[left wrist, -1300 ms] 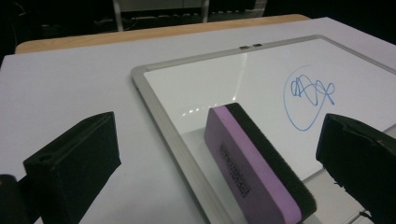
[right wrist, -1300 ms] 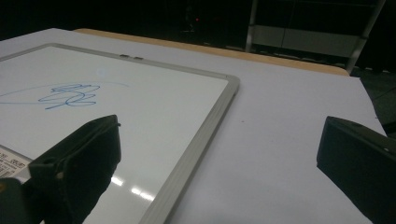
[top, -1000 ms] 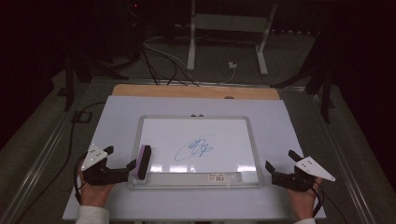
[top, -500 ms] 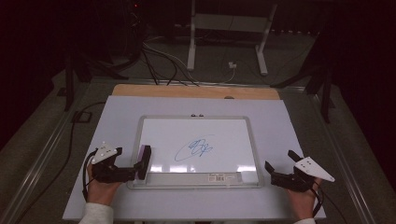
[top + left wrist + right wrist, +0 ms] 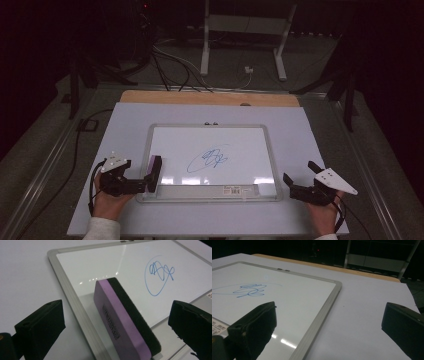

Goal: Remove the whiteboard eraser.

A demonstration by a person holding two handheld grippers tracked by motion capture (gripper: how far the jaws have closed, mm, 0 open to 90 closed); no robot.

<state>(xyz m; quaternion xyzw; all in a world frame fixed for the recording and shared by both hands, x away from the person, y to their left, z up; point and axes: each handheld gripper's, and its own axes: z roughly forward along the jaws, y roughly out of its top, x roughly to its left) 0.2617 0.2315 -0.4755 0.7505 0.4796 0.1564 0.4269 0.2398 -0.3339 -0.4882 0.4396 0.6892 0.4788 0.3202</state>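
While the left gripper (image 5: 112,322) stands with jaws apart around the eraser (image 5: 125,320), which rests on edge at the whiteboard's (image 5: 210,150) near-left corner, closing off-centre could tip it. Nothing lies between eraser and blue scribble (image 5: 207,159). Well right, the right gripper (image 5: 299,186) waits with jaws spread.

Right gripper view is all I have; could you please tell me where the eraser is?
Observer: The eraser stands on its edge just inside the whiteboard's left frame.
Operator: Is the left gripper holding it?
Observer: No; the left gripper has its jaws open on either side of it, not touching.
Operator: Which way does the felt face?
Observer: Toward the blue scribble.
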